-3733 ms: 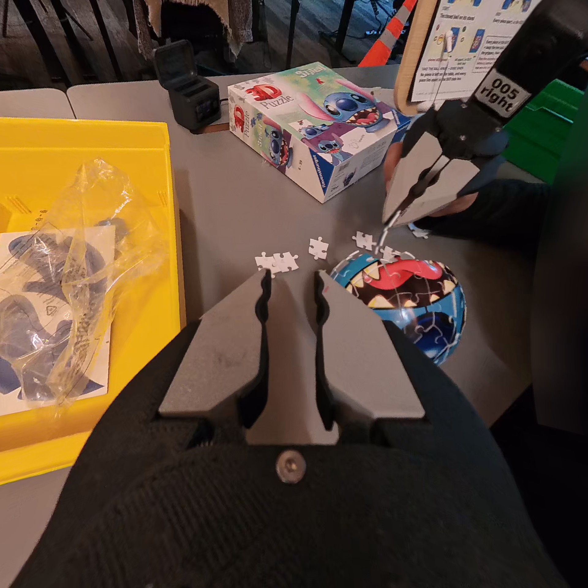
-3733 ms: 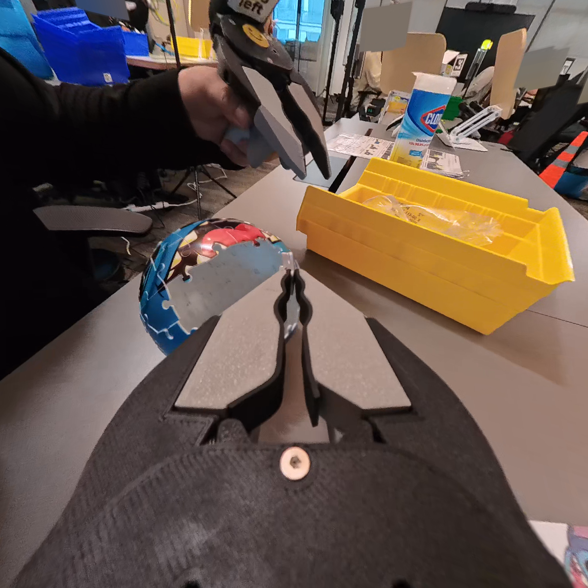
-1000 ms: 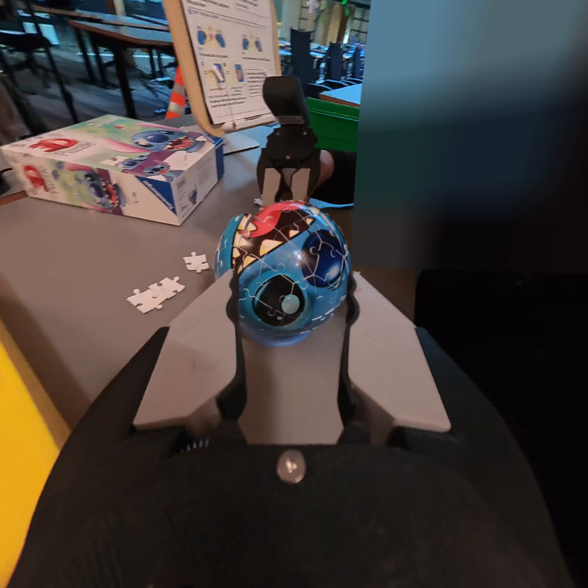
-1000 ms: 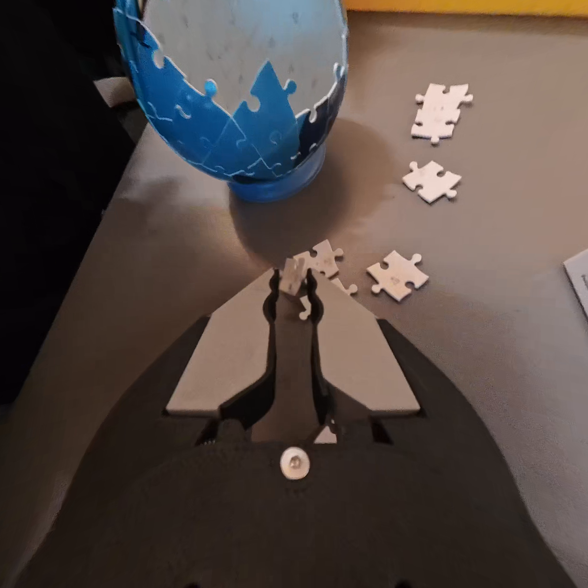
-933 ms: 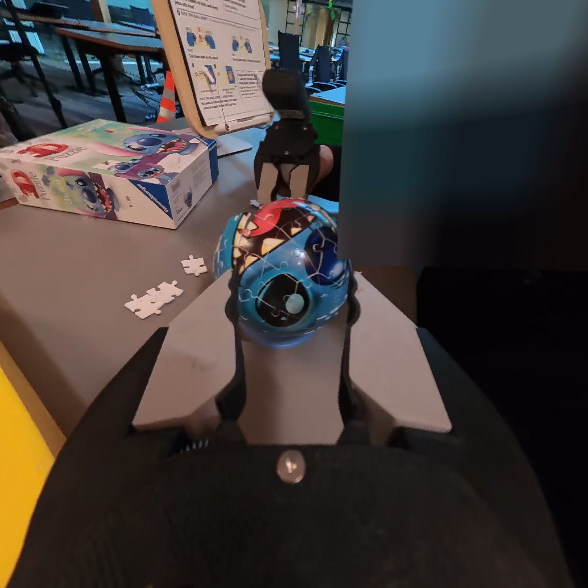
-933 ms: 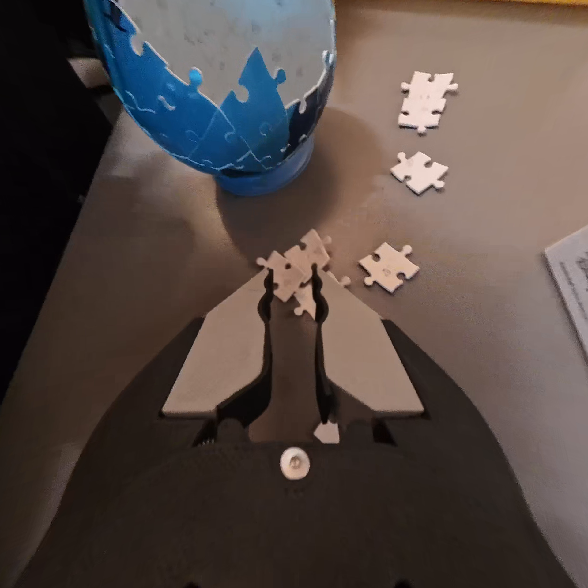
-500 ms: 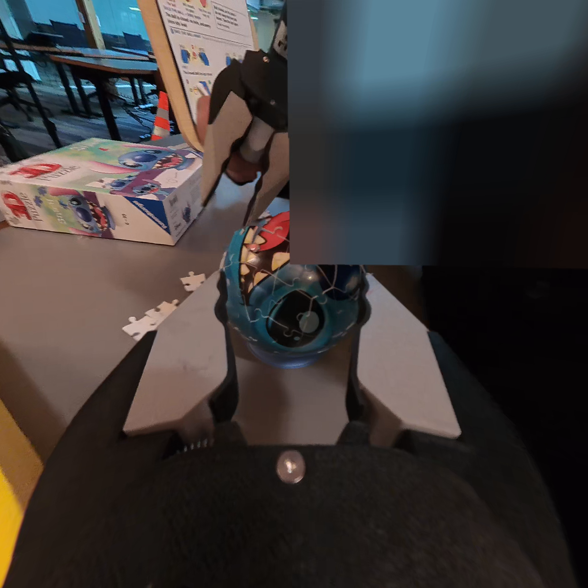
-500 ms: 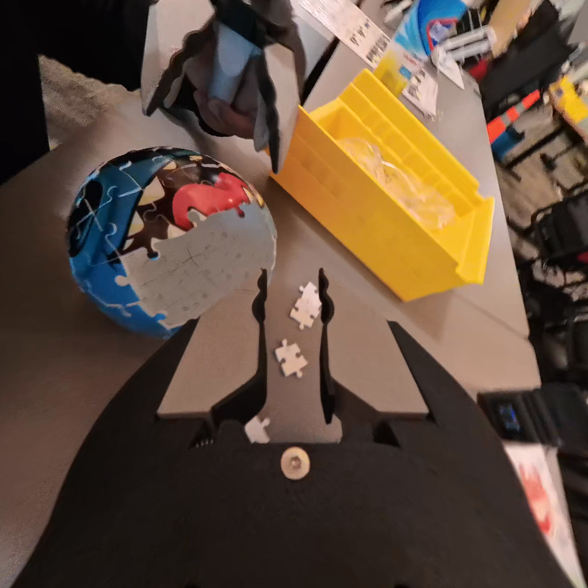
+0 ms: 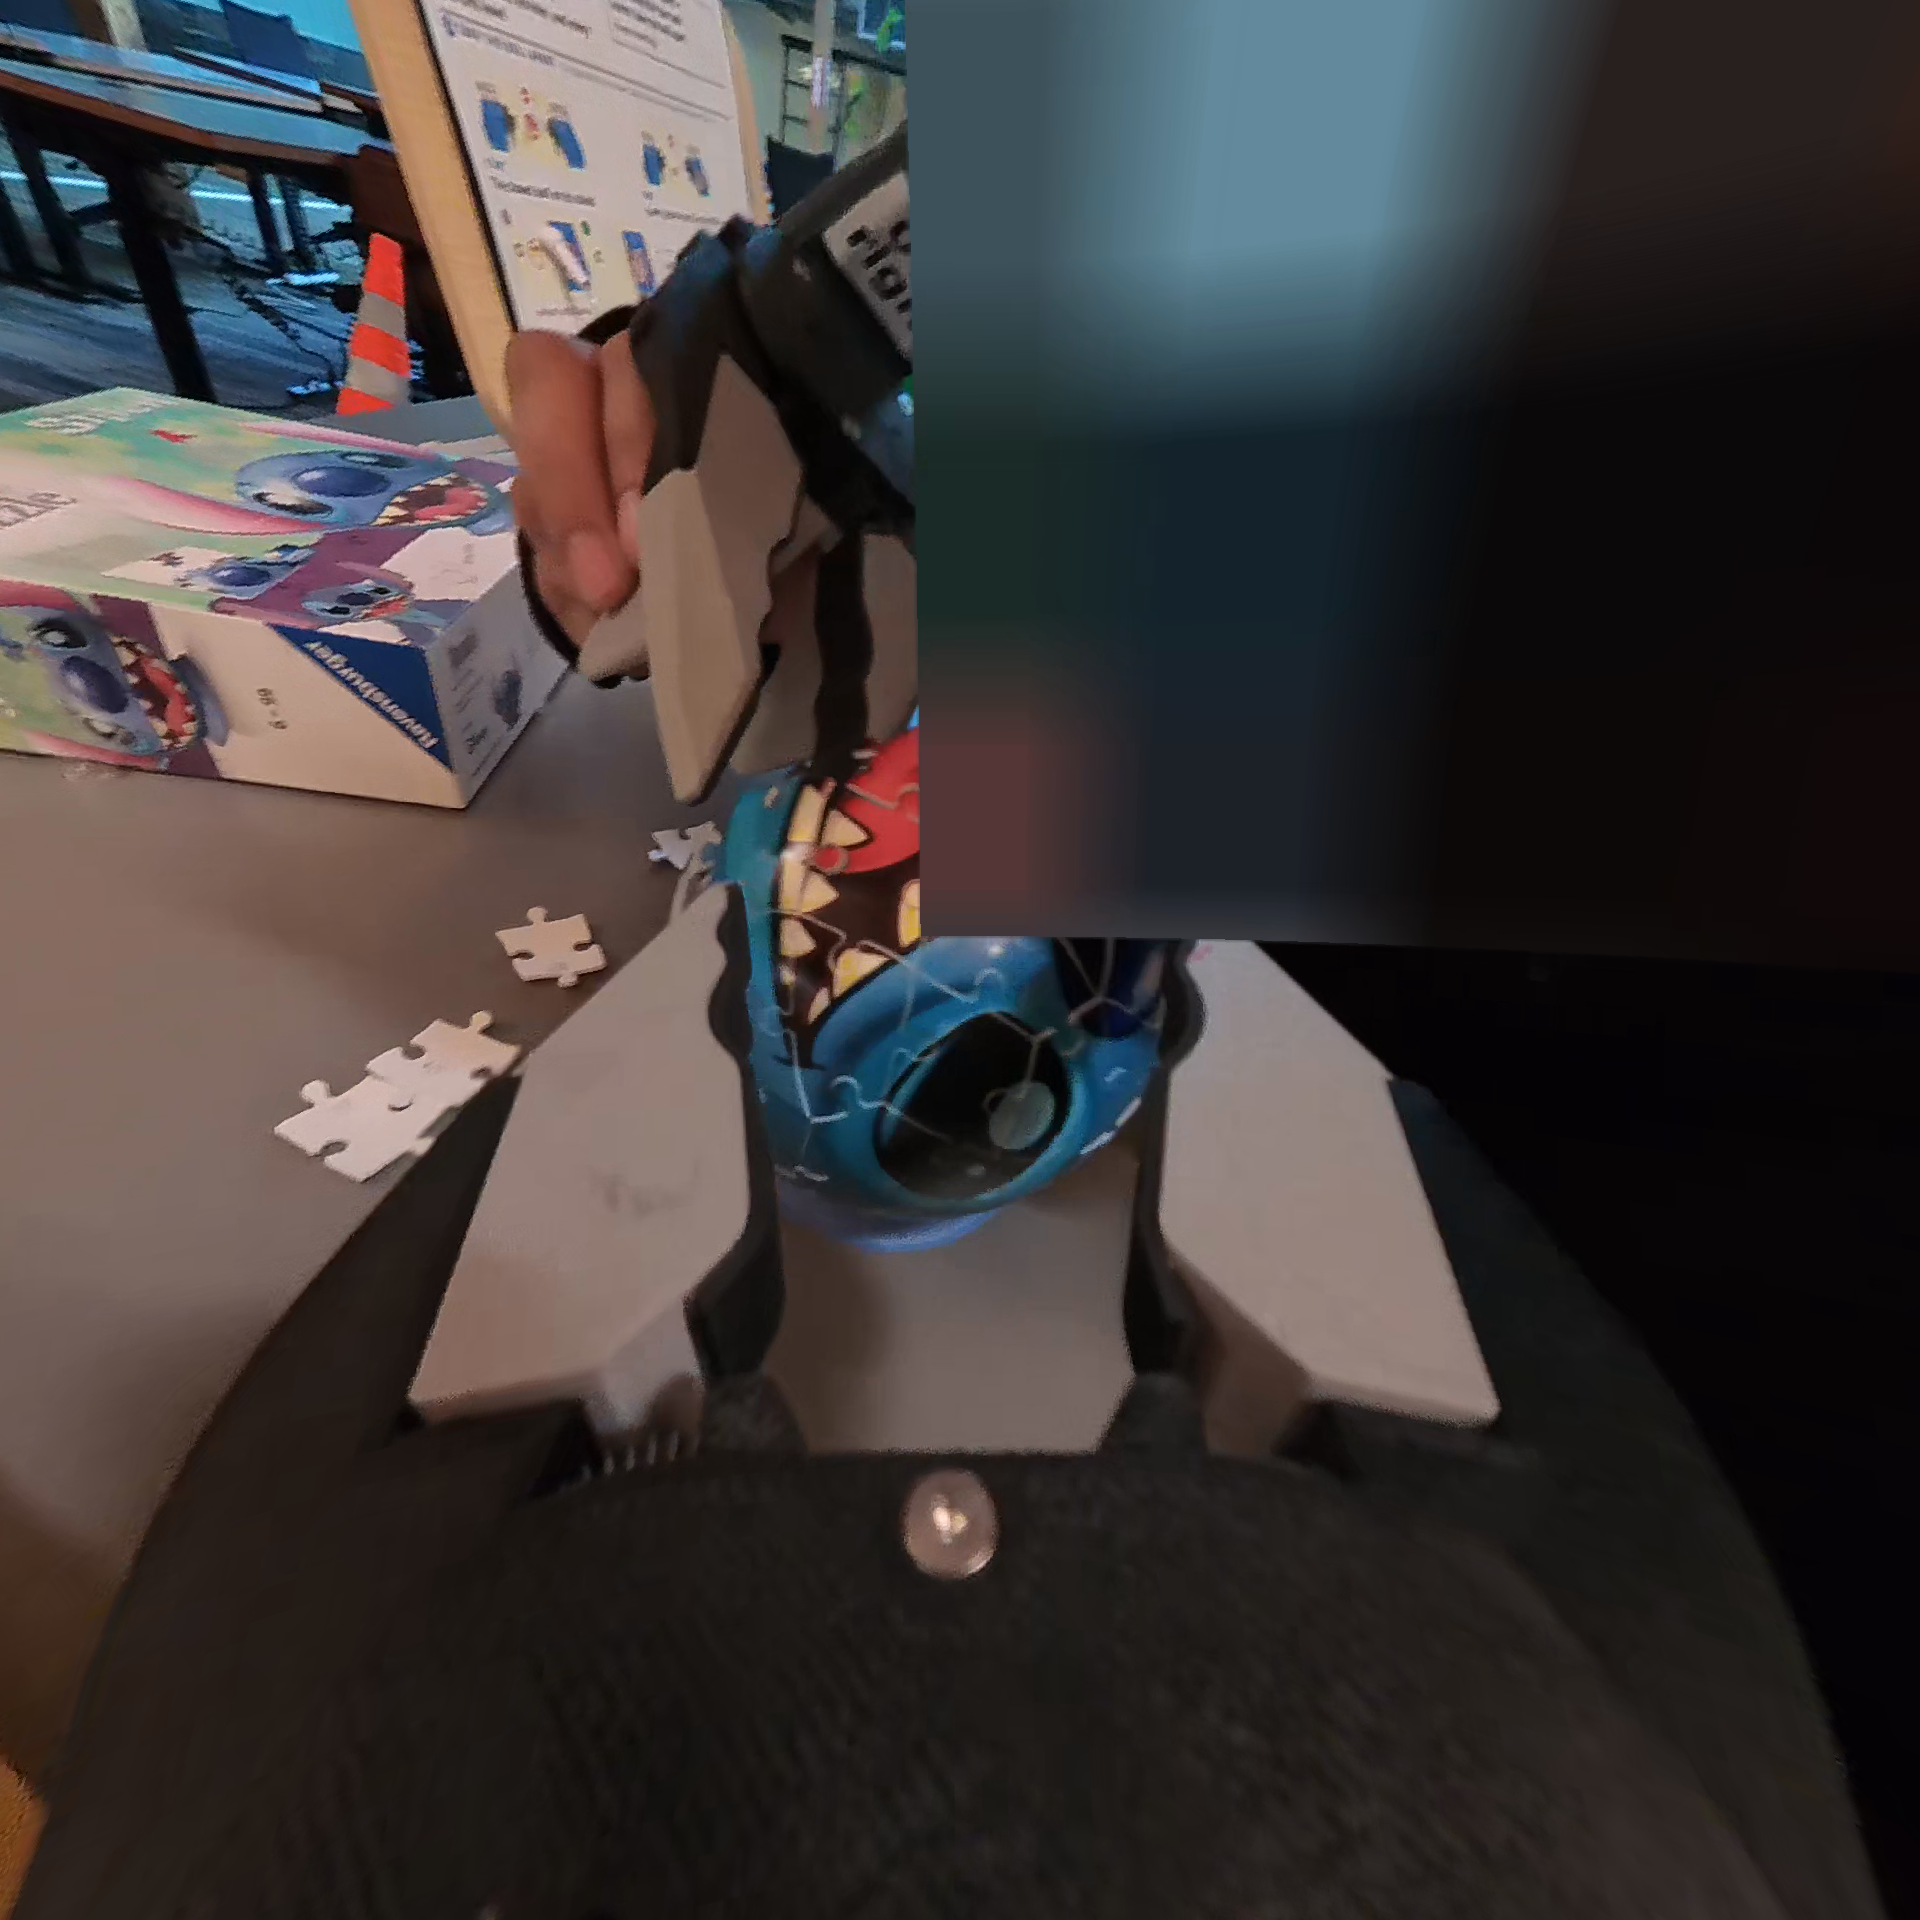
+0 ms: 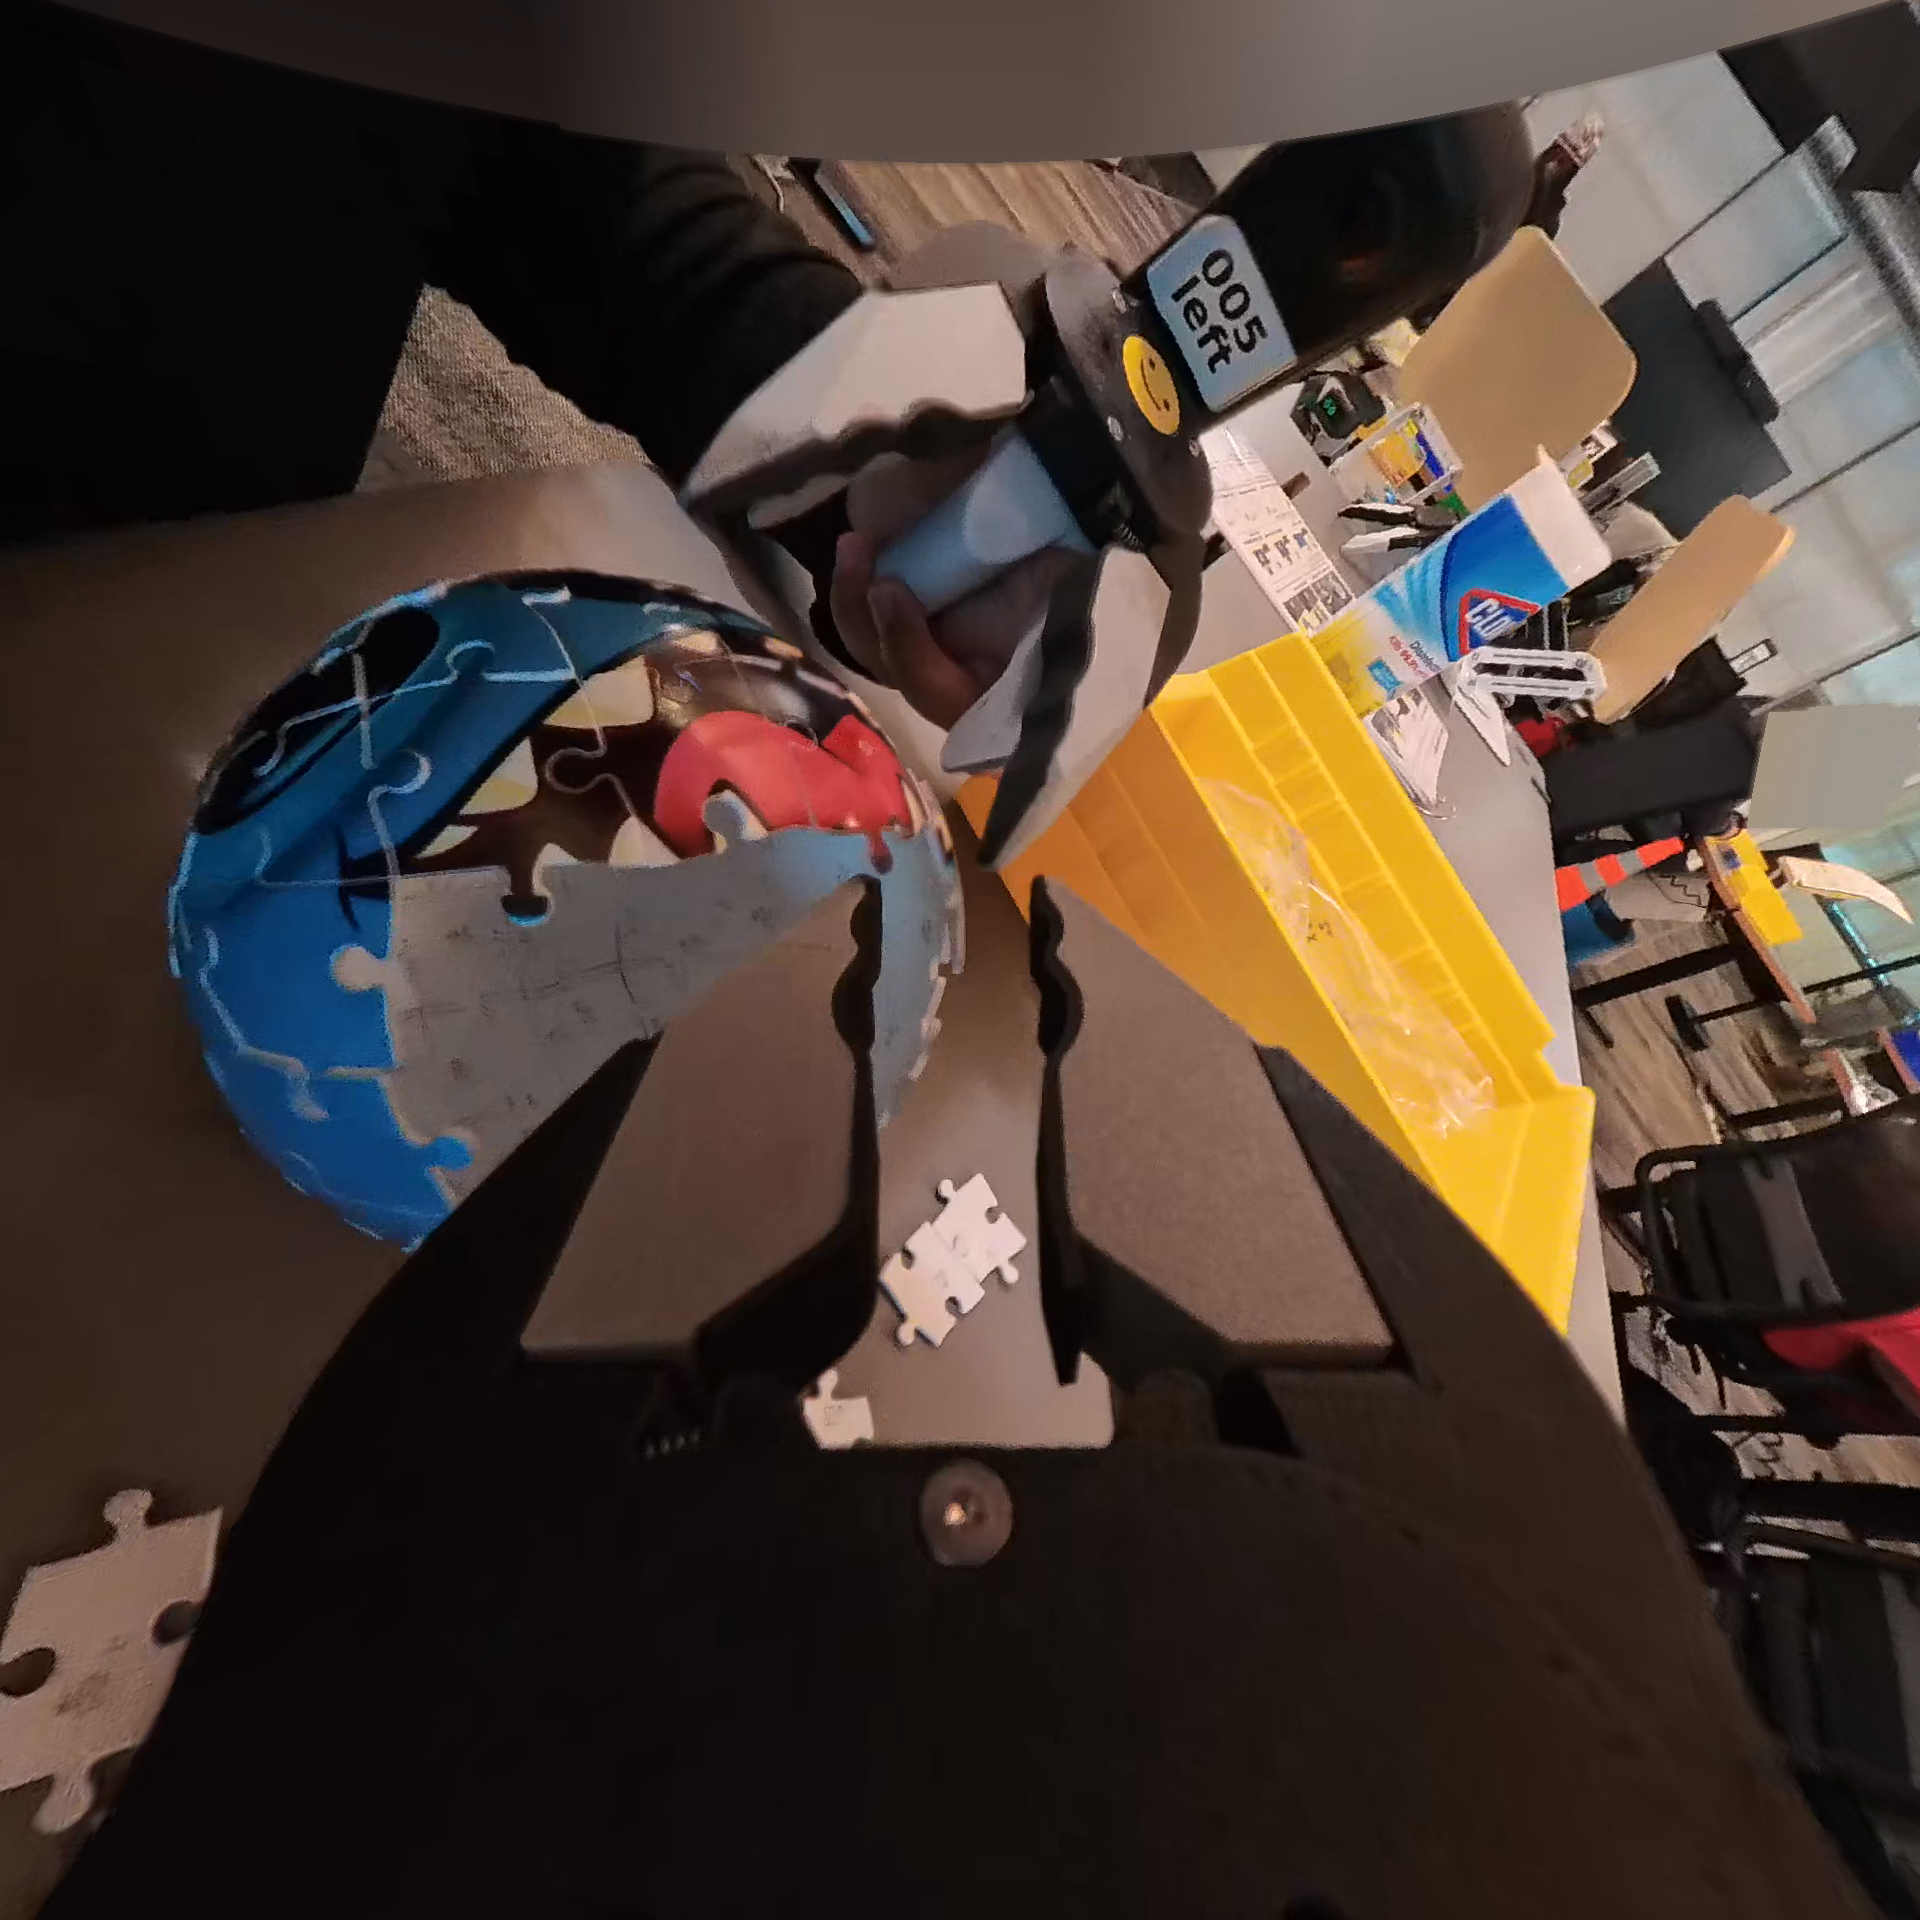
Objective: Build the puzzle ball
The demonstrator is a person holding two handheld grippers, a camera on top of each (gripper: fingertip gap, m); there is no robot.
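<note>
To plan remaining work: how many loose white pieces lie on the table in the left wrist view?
4: a joined pair left of the left claw, a single piece beyond it, a further piece beside the puzzle ball. More may be hidden.

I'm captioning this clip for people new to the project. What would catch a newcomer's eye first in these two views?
The half-built puzzle ball stands out first: bright blue with a toothy red mouth, one grey patch unfinished, sitting on the grey table. The left gripper frames it, fingers open on either side, while the right gripper hangs open and empty above. Next come the yellow bin beside the ball and white loose pieces scattered on the table.
</note>
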